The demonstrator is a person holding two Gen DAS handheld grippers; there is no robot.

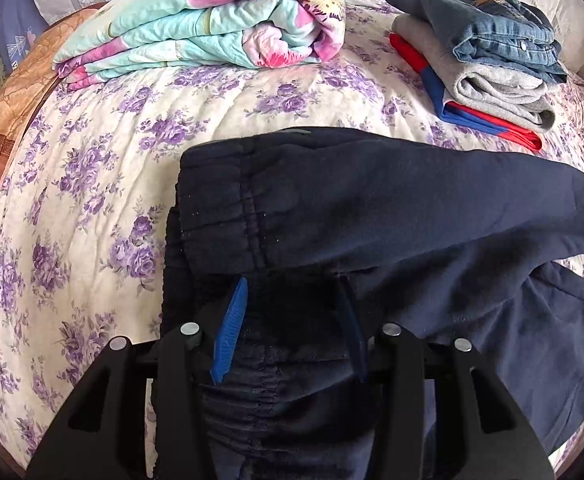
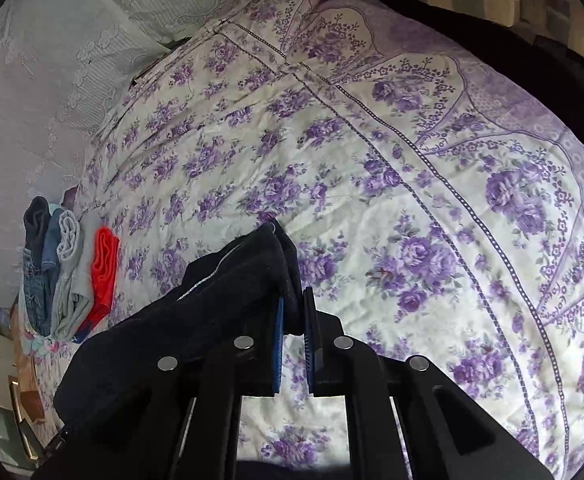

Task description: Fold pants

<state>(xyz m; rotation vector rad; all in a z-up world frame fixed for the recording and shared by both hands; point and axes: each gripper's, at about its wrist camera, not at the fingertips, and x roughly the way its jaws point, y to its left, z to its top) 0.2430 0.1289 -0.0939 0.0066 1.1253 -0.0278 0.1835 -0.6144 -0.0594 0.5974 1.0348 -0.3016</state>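
Note:
Dark navy pants (image 1: 372,216) lie partly folded on the floral bedspread (image 1: 103,168). In the left wrist view my left gripper (image 1: 292,300) has its blue fingers (image 1: 231,328) spread around the bunched elastic waistband, with the cloth filling the gap between them. In the right wrist view my right gripper (image 2: 294,304) is shut on a fold of the same pants (image 2: 211,304) and holds it lifted above the bed, the cloth draping down to the left.
A folded floral quilt (image 1: 211,20) lies at the back left. A stack of folded clothes (image 1: 488,60), jeans on grey on red and blue, sits at the back right, and also shows in the right wrist view (image 2: 67,272). Lace pillows (image 2: 71,60) lie at the head.

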